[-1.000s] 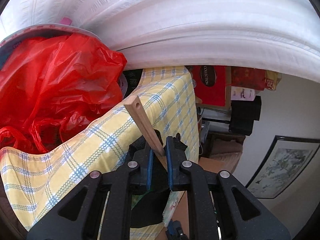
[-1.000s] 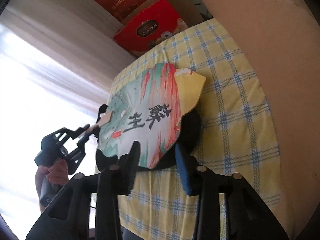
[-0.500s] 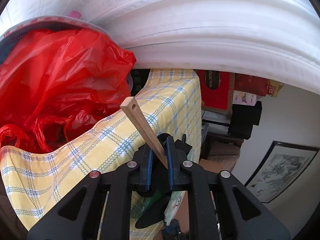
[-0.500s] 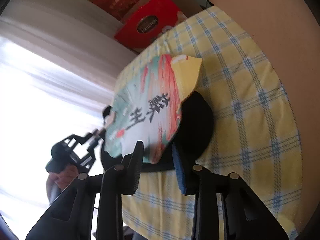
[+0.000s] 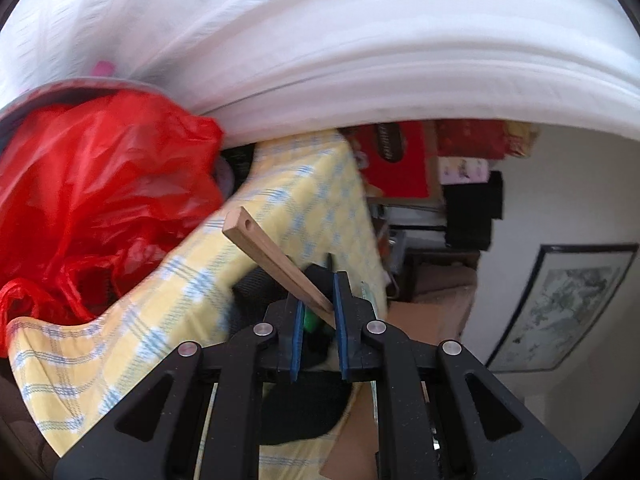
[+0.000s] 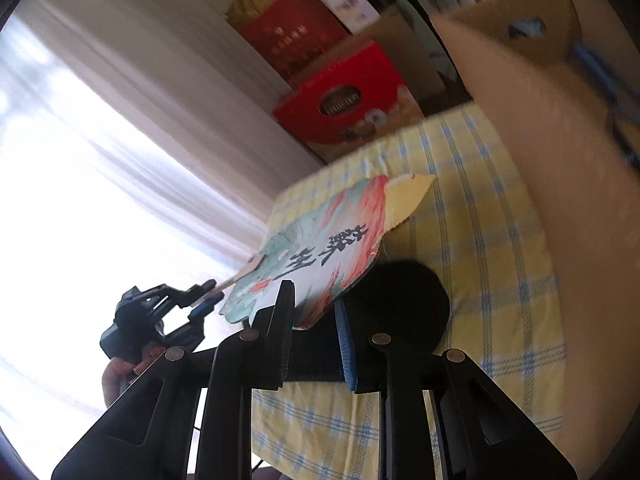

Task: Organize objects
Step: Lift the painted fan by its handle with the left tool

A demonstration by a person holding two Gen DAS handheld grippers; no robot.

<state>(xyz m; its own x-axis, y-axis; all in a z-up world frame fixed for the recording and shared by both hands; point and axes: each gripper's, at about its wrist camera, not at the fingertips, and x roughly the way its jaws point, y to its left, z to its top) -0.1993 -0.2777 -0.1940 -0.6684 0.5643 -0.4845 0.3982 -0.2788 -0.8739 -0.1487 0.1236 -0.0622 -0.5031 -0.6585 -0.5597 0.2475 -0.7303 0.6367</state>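
Tongs of the left hand (image 5: 317, 312) are closed tight on the wooden handle (image 5: 276, 258) of a paper fan (image 6: 320, 252). The right tongs (image 6: 314, 320) have just been closing, with the fan's edge between them, but whether the pads already press it I cannot tell. The fan hangs just above the table (image 6: 500, 280), beside a black disc (image 6: 412, 300).

I judge that lifting is the step in hand; next comes choosing a place, perhaps the cardboard box (image 6: 560, 140). Its long axis slopes, handle end lowest in the right view.

You see a smooth, matt wooden handle (image 5: 276, 264) beside glossy, crinkled red plastic bag (image 5: 100, 200). A woven checked cloth (image 6: 472, 208) lies under the printed paper fan (image 6: 320, 248). Matt brown cardboard box (image 6: 560, 160) stands beside it.
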